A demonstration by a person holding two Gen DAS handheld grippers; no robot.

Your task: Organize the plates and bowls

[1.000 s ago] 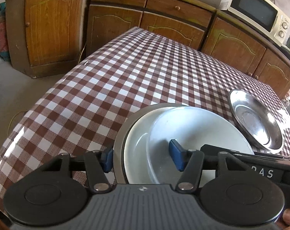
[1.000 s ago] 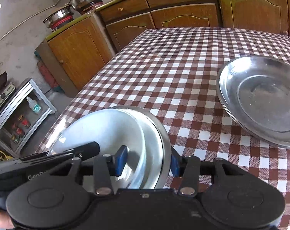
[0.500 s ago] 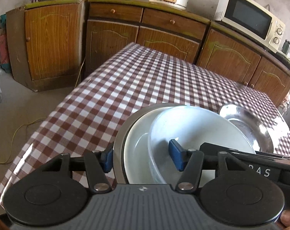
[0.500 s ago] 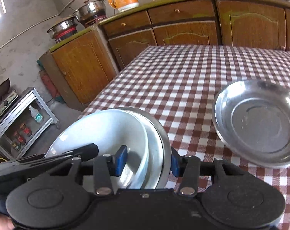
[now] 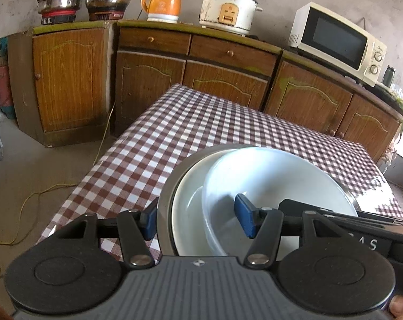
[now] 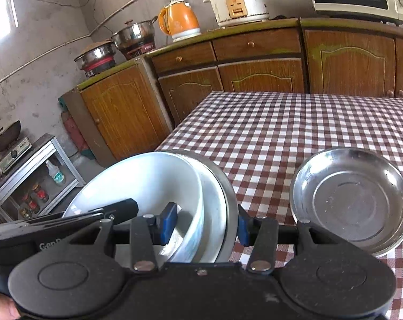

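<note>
I have the nested stack (image 5: 254, 186) of two white bowls in a steel plate clamped by its rims in both the left tool (image 5: 198, 222) and right tool (image 6: 204, 226), at each frame's lower centre, while one steel plate (image 6: 353, 205) at lower right on the table (image 6: 294, 122) remains unstacked.

Left gripper (image 5: 198, 220) fingers (image 5: 245, 222) clamp stacked white bowl (image 5: 276, 184), white plate (image 5: 188, 213), steel plate (image 5: 165, 200) above checkered surface (image 5: 201, 130).
</note>
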